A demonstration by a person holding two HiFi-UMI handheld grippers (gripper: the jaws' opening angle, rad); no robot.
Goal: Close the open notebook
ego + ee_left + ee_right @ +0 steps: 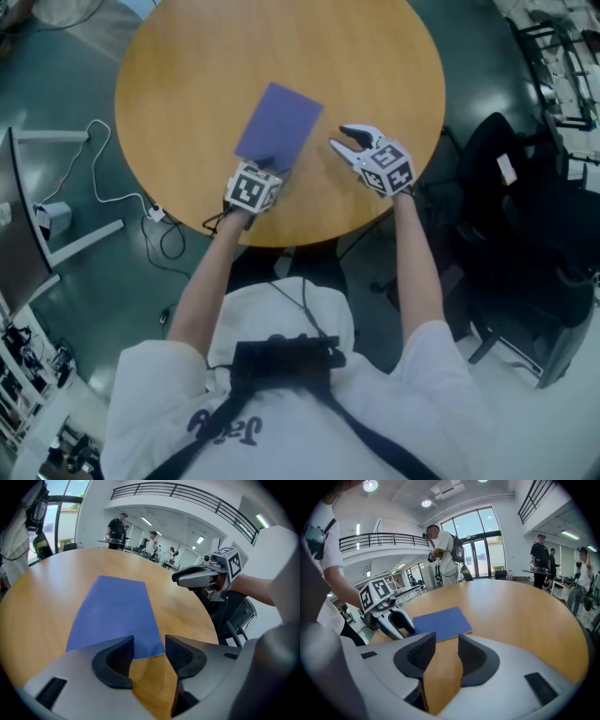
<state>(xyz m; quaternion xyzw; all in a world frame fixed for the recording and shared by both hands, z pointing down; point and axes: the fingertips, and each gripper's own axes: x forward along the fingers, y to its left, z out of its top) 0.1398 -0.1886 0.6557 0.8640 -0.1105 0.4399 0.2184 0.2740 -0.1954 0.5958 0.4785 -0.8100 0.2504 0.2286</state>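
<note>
left gripper (265, 170) tilted down over notebook (279, 120) corner, right gripper (339, 137) beside

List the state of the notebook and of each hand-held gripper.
notebook: closed, flat on the table, blue cover up.
left hand-held gripper: jaws apart, at the notebook's near edge, not clamping it.
right hand-held gripper: jaws apart, empty, clear of the notebook.
</note>
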